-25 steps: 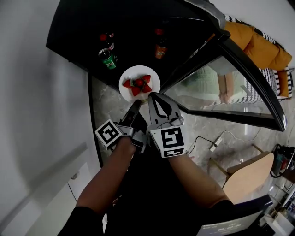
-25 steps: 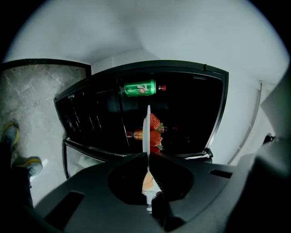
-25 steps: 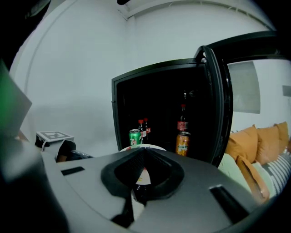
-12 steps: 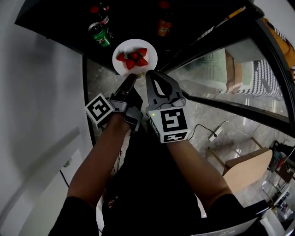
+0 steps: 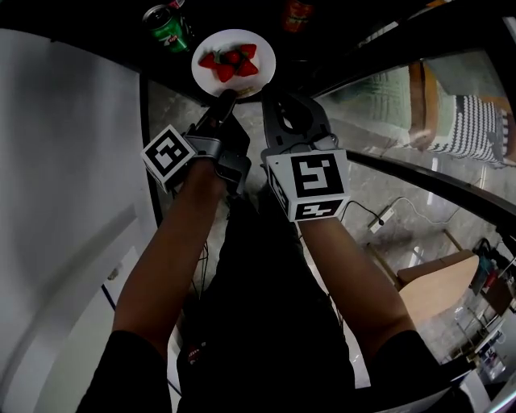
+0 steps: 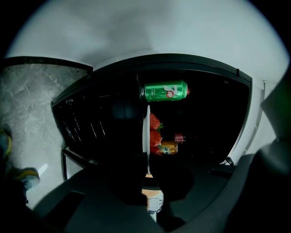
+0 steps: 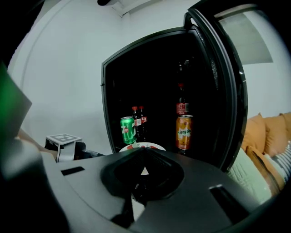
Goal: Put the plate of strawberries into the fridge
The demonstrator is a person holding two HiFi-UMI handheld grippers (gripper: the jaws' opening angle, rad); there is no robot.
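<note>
Top centre in the head view, the white round plate of red strawberries (image 5: 266,60) hangs at the open black fridge (image 5: 105,20). Left gripper view: left tongs (image 6: 148,174) clamp its rim. Right gripper view: right tongs (image 7: 144,171) clamp it too, probably to keep it level.

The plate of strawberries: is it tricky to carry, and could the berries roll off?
Probably stiff: the plate looks flat although the left gripper and right gripper pinch only its near rim. The strawberries sit loose in a pile, so a tilt could roll them off. Its smooth white rim may be slippery.
</note>
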